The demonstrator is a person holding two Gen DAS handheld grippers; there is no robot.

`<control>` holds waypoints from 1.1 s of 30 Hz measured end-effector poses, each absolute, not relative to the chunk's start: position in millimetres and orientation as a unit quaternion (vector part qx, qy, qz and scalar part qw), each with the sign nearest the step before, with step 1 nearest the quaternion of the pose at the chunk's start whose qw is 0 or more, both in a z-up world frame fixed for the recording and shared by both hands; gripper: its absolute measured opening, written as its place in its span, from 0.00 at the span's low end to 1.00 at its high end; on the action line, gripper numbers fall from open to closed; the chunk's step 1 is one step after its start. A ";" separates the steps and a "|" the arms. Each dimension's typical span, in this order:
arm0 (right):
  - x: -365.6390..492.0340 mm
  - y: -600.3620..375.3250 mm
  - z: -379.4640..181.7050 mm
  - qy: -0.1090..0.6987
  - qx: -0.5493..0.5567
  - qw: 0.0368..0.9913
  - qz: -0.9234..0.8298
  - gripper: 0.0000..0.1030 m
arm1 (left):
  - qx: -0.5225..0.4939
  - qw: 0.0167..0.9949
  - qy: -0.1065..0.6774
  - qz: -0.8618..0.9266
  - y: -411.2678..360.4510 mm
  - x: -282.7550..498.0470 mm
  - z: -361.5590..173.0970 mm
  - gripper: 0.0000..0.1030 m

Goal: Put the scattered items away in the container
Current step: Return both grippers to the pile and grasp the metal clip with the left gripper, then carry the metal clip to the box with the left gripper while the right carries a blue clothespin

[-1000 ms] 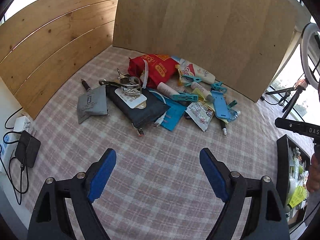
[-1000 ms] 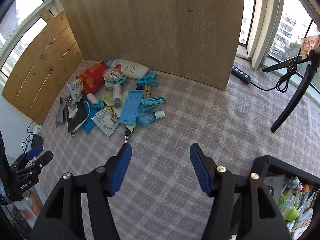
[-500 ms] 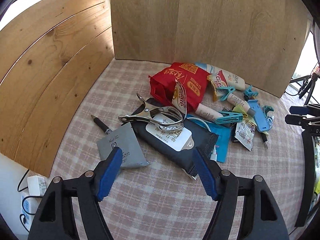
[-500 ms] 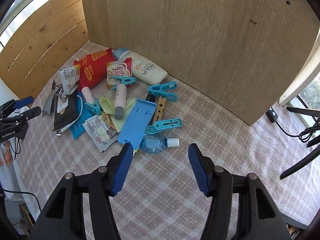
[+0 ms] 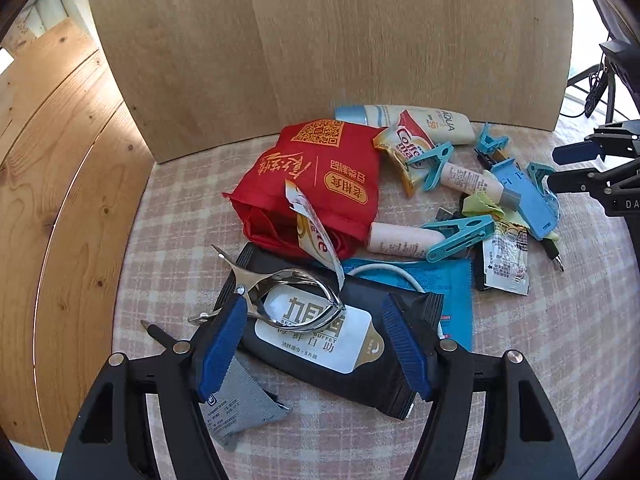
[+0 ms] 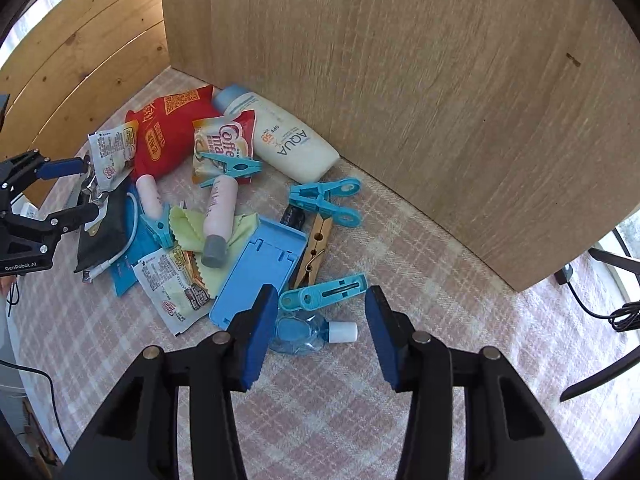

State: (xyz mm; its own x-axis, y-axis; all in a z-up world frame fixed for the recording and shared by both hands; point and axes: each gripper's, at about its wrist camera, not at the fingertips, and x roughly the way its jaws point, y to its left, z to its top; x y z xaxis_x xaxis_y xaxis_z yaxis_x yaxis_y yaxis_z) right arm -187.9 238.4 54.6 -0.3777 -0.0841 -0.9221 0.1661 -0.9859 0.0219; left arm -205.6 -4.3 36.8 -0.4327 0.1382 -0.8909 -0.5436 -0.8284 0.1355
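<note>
Pink checked cloth [image 6: 400, 240] with wood boards [image 6: 400, 80] standing behind. Closer in and lower down now than a second ago, with everything looking bigger.

Left gripper [image 5: 312, 344]: partly open, jaws just been closing, around the black wipes pack [image 5: 340, 344] and the silver clip [image 5: 288, 280] on top of it. Not squeezing yet.

Right gripper [image 6: 320, 340]: partly open too, jaws just been closing, around the small blue bottle [image 6: 298, 330]. Not squeezing either.

All lying loose on the cloth, close to the boards:
- one red bag [image 6: 160, 140]
- one white sunscreen bottle [image 6: 288, 136]
- two pink tubes [image 6: 220, 204]
- three sachets [image 6: 172, 288]
- at least four blue pegs [image 6: 324, 292]
- one wooden peg [image 6: 314, 248]
- one blue stand [image 6: 260, 272]
- one grey pouch [image 5: 236, 404]
</note>
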 end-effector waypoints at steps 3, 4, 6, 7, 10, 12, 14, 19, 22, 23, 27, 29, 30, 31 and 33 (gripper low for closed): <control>-193.6 237.4 48.7 0.047 0.556 0.080 -0.826 0.43 | -0.496 0.223 0.209 0.813 -0.1 -207.6 30.3 0.56; -196.0 237.9 46.7 0.045 0.558 0.080 -0.825 0.43 | -0.499 0.224 0.209 0.811 0.8 -208.7 27.7 0.51; -200.2 240.3 44.4 0.035 0.560 0.082 -0.824 0.37 | -0.503 0.231 0.204 0.808 1.7 -210.3 24.7 0.42; -202.0 242.0 43.7 0.030 0.562 0.083 -0.823 0.32 | -0.503 0.235 0.199 0.807 1.3 -210.8 24.8 0.41; -206.2 248.8 44.5 0.011 0.565 0.083 -0.821 0.28 | -0.503 0.238 0.190 0.809 -0.8 -211.9 26.5 0.28; -208.8 255.9 47.7 -0.012 0.567 0.084 -0.819 0.23 | -0.505 0.236 0.179 0.811 -4.2 -213.8 28.4 0.20; -211.7 264.2 51.5 -0.034 0.569 0.083 -0.817 0.18 | -0.510 0.241 0.162 0.810 -8.2 -215.3 29.6 0.18; -215.2 281.8 56.0 -0.072 0.574 0.075 -0.812 0.06 | -0.509 0.238 0.150 0.814 -14.0 -214.2 31.7 0.13; -212.7 288.3 58.1 -0.092 0.575 0.072 -0.810 0.05 | -0.505 0.234 0.148 0.818 -17.6 -213.2 36.2 0.11; -211.2 288.6 59.4 -0.089 0.574 0.069 -0.811 0.05 | -0.504 0.234 0.146 0.818 -18.7 -212.3 37.7 0.10; -203.9 288.1 66.4 -0.084 0.569 0.065 -0.816 0.05 | -0.501 0.234 0.138 0.821 -22.9 -206.3 44.4 0.10; -199.7 288.7 72.0 -0.088 0.566 0.068 -0.817 0.05 | -0.499 0.235 0.132 0.824 -25.5 -203.2 49.4 0.10; -197.6 288.9 75.1 -0.089 0.564 0.068 -0.818 0.05 | -0.497 0.234 0.129 0.826 -26.8 -201.2 52.1 0.10; -194.0 289.5 78.3 -0.088 0.562 0.067 -0.820 0.05 | -0.496 0.234 0.126 0.827 -28.0 -198.7 55.0 0.08; -186.0 291.8 84.5 -0.089 0.557 0.067 -0.823 0.05 | -0.494 0.235 0.122 0.828 -29.4 -192.5 60.7 0.07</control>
State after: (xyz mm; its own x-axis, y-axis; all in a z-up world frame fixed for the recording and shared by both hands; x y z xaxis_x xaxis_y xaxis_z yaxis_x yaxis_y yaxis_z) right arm -186.0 291.8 84.5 -0.3703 -0.2098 -0.9049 0.0123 -0.9752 0.2210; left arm -192.5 -29.4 60.7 -0.4020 0.2691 -0.8752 -0.5097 -0.8598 -0.0303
